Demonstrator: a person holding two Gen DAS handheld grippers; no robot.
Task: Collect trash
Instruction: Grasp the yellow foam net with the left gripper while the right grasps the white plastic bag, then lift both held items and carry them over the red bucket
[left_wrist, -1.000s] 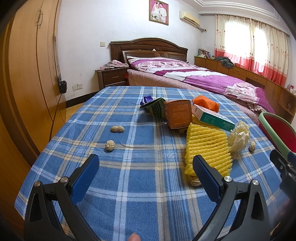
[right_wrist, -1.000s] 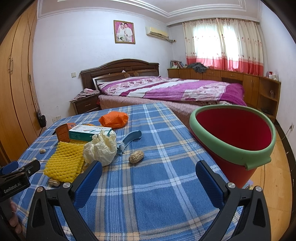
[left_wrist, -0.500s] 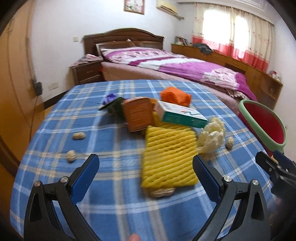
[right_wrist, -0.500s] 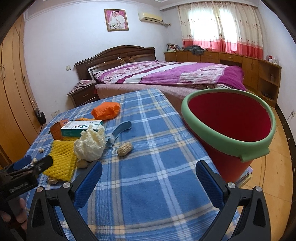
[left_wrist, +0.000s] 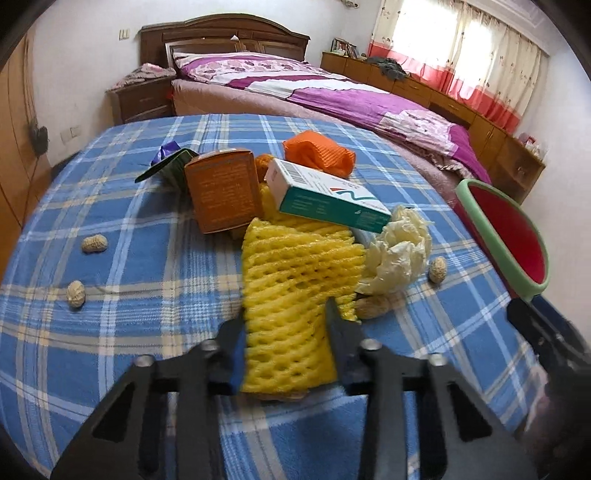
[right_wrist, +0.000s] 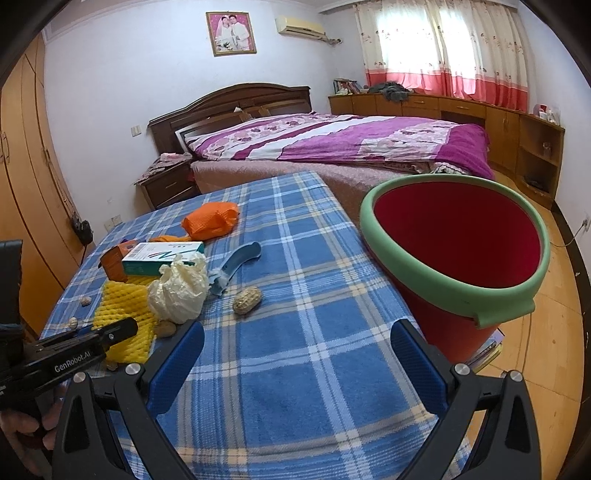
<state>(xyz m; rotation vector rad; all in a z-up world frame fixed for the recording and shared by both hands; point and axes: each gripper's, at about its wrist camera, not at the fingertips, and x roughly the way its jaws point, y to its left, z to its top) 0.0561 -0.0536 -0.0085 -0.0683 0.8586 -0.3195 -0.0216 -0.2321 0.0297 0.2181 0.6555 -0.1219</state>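
- We judge the task barely begun: the bucket (right_wrist: 454, 273), standing off the surface's (right_wrist: 295, 369) right edge, shows only bare red inside in the part we can see, and all the trash lies on the blue plaid cloth.
- Our left gripper (left_wrist: 286, 343) has its fingers drawn narrow on the near end of the yellow foam net (left_wrist: 295, 288), one finger at each side; the net looks pinched but lies flat on the cloth, not lifted.
- Our right gripper (right_wrist: 295, 350) hangs above bare cloth with its fingers spread wide, holding nothing, the bucket just to its right.
- All else sits around the net:
  - a teal box (left_wrist: 328, 195) resting across its far end,
  - an orange box (left_wrist: 221, 192) propped upright at its far left corner,
  - an orange net (left_wrist: 317, 153) beyond the teal box,
  - a green and purple wrapper (left_wrist: 168, 162) left of the orange box,
  - a crumpled cream bag (left_wrist: 399, 254) touching the net's right edge,
  - a blue scoop-like piece (right_wrist: 236, 264) past the bag.
- Peanuts are scattered: two (left_wrist: 94, 243) well left of the net, one (left_wrist: 373, 306) against its right edge, one (left_wrist: 438, 269) beyond the bag.
- What is left, as we see it: lift the net, carry it to the bucket, then clear every other piece.
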